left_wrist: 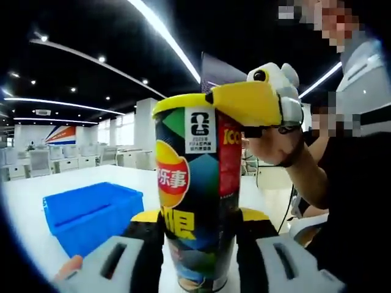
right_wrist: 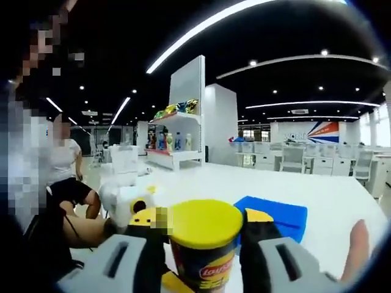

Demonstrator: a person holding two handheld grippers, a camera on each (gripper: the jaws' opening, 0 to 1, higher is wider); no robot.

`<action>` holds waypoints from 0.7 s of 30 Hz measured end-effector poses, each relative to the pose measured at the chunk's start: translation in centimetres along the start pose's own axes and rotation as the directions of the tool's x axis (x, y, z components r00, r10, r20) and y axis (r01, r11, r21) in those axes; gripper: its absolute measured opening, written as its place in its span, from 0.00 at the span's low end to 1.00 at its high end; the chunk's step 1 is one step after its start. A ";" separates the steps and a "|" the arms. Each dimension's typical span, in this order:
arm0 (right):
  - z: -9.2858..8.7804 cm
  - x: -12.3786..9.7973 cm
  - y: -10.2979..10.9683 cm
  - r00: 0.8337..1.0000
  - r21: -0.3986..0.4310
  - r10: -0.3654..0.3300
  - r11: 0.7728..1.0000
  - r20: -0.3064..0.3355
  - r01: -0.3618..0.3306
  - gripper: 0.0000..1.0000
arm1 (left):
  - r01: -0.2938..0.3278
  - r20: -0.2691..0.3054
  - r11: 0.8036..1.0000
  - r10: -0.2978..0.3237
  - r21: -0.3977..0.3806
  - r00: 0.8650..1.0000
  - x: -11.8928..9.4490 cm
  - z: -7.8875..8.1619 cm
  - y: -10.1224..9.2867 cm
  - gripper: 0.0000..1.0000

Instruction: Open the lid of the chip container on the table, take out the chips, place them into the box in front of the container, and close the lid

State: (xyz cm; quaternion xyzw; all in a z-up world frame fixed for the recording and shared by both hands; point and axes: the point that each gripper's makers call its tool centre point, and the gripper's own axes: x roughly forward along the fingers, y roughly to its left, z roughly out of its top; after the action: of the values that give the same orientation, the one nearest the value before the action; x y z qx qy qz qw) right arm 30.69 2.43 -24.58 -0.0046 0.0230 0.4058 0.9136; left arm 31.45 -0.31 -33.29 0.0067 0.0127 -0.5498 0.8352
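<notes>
Chips can [left_wrist: 194, 195] is a tall cardboard tube standing upright on the white table [left_wrist: 36, 201], with the blue box [left_wrist: 91, 213] just beside it. Left gripper [left_wrist: 197, 244] has its jaws squeezed around the lower body, and the right gripper [right_wrist: 201, 244] is clamped onto the yellow lid [right_wrist: 206, 223] up top, so both claws are closed on something. My guess is the tube's light and pretty crushable, glossy wrap so kinda slick, and the chips inside break easily. Best grab low on the body where it's stiffer, and take the plastic lid by its rim since it'll flex and pop off.
</notes>
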 end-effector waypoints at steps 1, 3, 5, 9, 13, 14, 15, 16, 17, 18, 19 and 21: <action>0.0 -0.1 -0.1 1.000 0.031 0.001 1.000 0.012 -0.001 0.42 | -0.001 0.000 1.000 0.001 0.002 1.000 0.0 0.0 -0.1 0.47; -0.1 -0.1 -0.1 1.000 0.051 0.001 0.999 0.019 -0.002 0.41 | -0.003 0.001 1.000 0.003 0.003 1.000 0.0 0.0 0.0 0.47; -0.1 -0.2 -0.1 1.000 0.072 0.002 0.997 0.027 -0.004 0.41 | -0.006 0.003 1.000 0.006 0.003 1.000 0.1 0.0 0.1 0.47; -0.1 -0.1 0.0 0.999 0.065 0.002 0.998 0.038 -0.005 0.41 | -0.006 0.004 1.000 0.006 0.004 1.000 0.0 0.0 0.1 0.47; 0.0 -0.2 0.2 0.999 -0.007 0.004 1.000 0.047 -0.004 0.43 | -0.003 -0.002 1.000 0.003 0.009 1.000 0.0 0.0 -0.1 0.47; 0.0 -0.3 0.2 0.999 -0.007 0.005 1.000 0.044 -0.005 0.43 | 0.000 -0.002 1.000 0.001 0.013 1.000 0.0 0.0 -0.1 0.47; 0.0 -0.3 0.2 0.999 -0.009 0.005 1.000 0.041 -0.004 0.42 | 0.001 -0.003 1.000 -0.001 0.014 1.000 0.0 0.0 -0.2 0.47; -0.1 -0.4 0.1 1.000 0.011 -0.002 1.000 0.027 0.002 0.42 | 0.002 -0.004 1.000 -0.001 0.016 1.000 0.0 0.0 -0.3 0.47; -0.2 -0.5 0.0 1.000 0.049 -0.009 0.999 0.010 0.008 0.41 | 0.006 -0.007 1.000 -0.006 0.013 1.000 0.1 0.0 -0.3 0.47; -0.2 -0.5 0.0 1.000 0.078 -0.004 0.997 0.012 0.003 0.40 | 0.005 -0.006 1.000 -0.005 0.014 1.000 0.1 0.0 -0.4 0.47; -0.1 -0.5 0.0 1.000 0.097 0.000 0.995 0.019 -0.002 0.39 | 0.004 -0.005 1.000 -0.004 0.014 1.000 0.1 0.0 -0.4 0.47; -0.1 -0.5 -0.1 1.000 0.111 -0.007 0.994 0.028 0.004 0.38 | 0.003 -0.003 1.000 -0.003 0.015 1.000 0.1 0.0 -0.5 0.47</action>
State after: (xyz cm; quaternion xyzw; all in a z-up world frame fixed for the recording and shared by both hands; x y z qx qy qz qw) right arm 30.43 1.93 -24.66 0.0517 0.0327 0.4015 0.9138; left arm 31.03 -0.55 -33.31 0.0140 0.0098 -0.5511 0.8342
